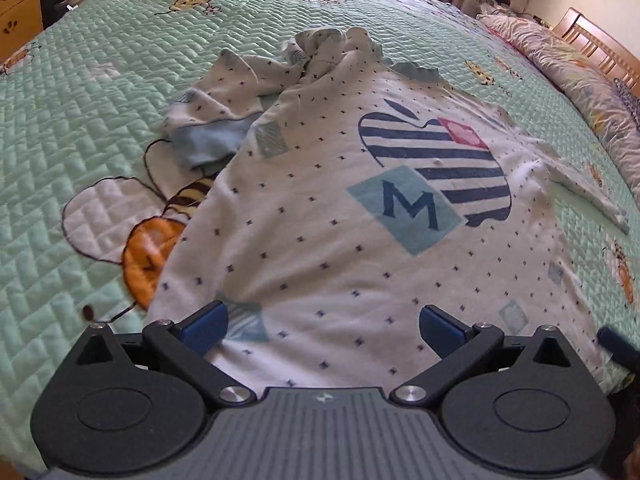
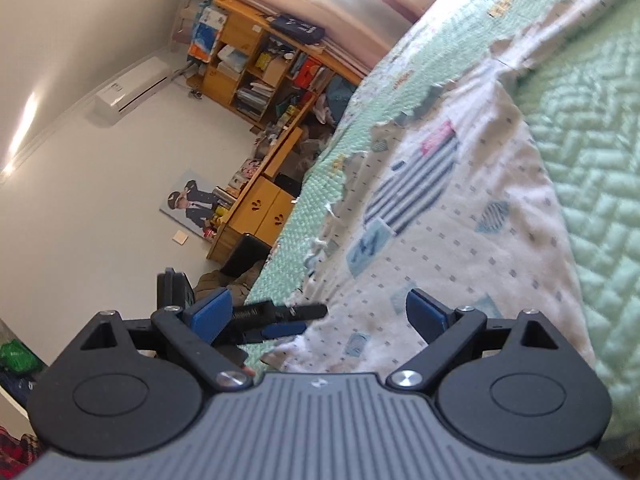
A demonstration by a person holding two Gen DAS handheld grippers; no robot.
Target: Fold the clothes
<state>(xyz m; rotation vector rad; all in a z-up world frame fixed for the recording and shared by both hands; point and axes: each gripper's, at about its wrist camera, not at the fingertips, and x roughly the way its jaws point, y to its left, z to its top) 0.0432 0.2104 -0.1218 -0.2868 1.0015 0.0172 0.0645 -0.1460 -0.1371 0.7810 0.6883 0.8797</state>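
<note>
- Shirt (image 1: 360, 240): a white, soft knit top dotted with small dark blue marks, lying mostly flat, front up, on the bed (image 1: 100, 80); in the right wrist view it (image 2: 460, 248) runs away along the bed, blurred.
- Its print is a navy-and-white striped apple shape (image 1: 440, 164) with a pink patch at the top right, overlapped by a light blue diamond carrying a dark blue capital "M" (image 1: 408, 206). No other writing on it can be read.
- A long sleeve (image 1: 216, 120) with a pale blue ribbed cuff is bunched in folds at the far left; the neckline has a wavy pale blue frill (image 1: 416, 70).
- The bed cover is mint green, quilted in a herringbone stitch, with cartoon bees; a large bee (image 1: 152, 240) lies partly under the shirt's left edge.
- Left hand-held gripper (image 1: 324, 330): black arms with blue pads spread wide over the near hem, nothing pinched between them.
- Right hand-held gripper (image 2: 320, 314): its blue pads likewise stand wide apart above the shirt's near edge, gripping nothing.
- Far right, a floral bedding roll (image 1: 580, 76) lies along a wooden headboard.
- Off the bed stand a wooden shelf (image 2: 260, 60) of books and boxes and a picture of a uniformed cartoon figure (image 2: 192, 204).
</note>
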